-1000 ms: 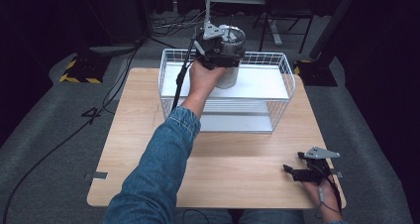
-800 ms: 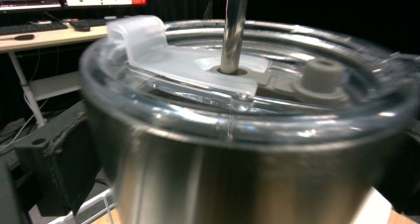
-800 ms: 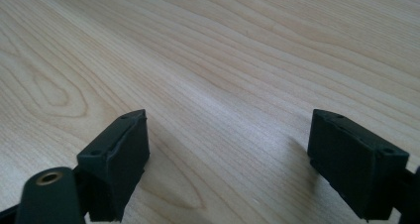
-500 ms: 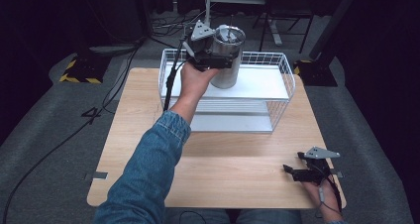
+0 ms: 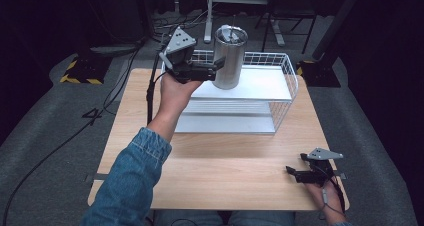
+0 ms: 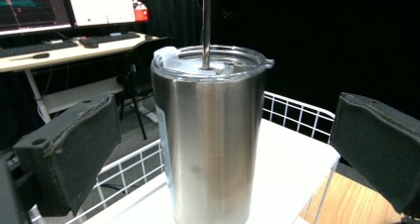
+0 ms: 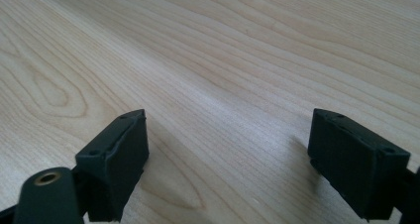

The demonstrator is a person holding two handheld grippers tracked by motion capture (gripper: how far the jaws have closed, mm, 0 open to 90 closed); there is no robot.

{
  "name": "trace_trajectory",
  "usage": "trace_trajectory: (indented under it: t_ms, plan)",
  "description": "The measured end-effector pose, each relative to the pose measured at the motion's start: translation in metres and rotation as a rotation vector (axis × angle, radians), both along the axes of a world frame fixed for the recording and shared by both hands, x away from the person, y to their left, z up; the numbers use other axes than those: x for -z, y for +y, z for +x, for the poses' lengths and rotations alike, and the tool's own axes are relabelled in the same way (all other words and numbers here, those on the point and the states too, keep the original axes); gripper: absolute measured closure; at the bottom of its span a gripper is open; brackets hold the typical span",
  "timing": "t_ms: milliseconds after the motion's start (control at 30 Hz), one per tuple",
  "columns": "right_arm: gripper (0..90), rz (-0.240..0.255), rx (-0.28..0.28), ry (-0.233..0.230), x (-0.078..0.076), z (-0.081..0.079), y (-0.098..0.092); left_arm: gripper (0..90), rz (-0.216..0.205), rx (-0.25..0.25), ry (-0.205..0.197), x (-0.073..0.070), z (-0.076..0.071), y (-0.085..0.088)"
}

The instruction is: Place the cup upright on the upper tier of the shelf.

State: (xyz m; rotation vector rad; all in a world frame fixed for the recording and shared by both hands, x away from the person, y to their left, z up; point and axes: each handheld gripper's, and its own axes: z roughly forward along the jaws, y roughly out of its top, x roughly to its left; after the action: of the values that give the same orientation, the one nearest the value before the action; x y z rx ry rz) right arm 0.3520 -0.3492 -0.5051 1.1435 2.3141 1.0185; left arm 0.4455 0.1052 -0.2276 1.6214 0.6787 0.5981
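A stainless steel tumbler (image 5: 229,58) with a clear lid and a straw stands upright on the white top shelf of a wire rack (image 5: 287,71). My left gripper (image 5: 215,69) is held just left of it, open, its jaws pointing at the tumbler. In the left gripper view the tumbler (image 6: 210,140) fills the middle, with both black pads (image 6: 69,144) spread wide on either side and not touching it. My right gripper (image 5: 296,173) rests low at the table's front right, open; its jaws (image 7: 228,154) hover over bare wood.
The wooden table (image 5: 225,161) carries the two-shelf wire rack at its far half. A black cable (image 5: 149,93) trails from the left gripper down the table's left side. Beyond the rack are a desk with monitors (image 6: 49,6) and a chair.
My left gripper has drawn back to the left, away from the tumbler, which stays standing on the top shelf. The right gripper has not moved.
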Motion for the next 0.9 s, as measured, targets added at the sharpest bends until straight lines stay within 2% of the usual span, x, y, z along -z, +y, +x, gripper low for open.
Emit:
trace_trajectory:
  t_ms: [267, 533, 767, 900]
  plan:
    - [16.2, 0.0, 0.001, 0.001, 0.0, 0.0, 0.0, 0.0, -0.004, 0.002, -0.019, -0.002, -0.031, 0.019]
    - [16.1, 0.0, 0.0, 0.002, 0.0, 0.0, 0.0, 0.0, -0.003, 0.007, -0.031, 0.0, -0.053, 0.034]
    - [15.6, 0.001, 0.007, 0.003, 0.0, 0.001, 0.001, 0.0, -0.007, -0.003, -0.015, 0.008, -0.067, 0.048]
    - [15.6, 0.001, 0.007, 0.003, 0.0, 0.001, 0.001, 0.0, -0.027, 0.003, -0.002, 0.015, -0.075, 0.059]
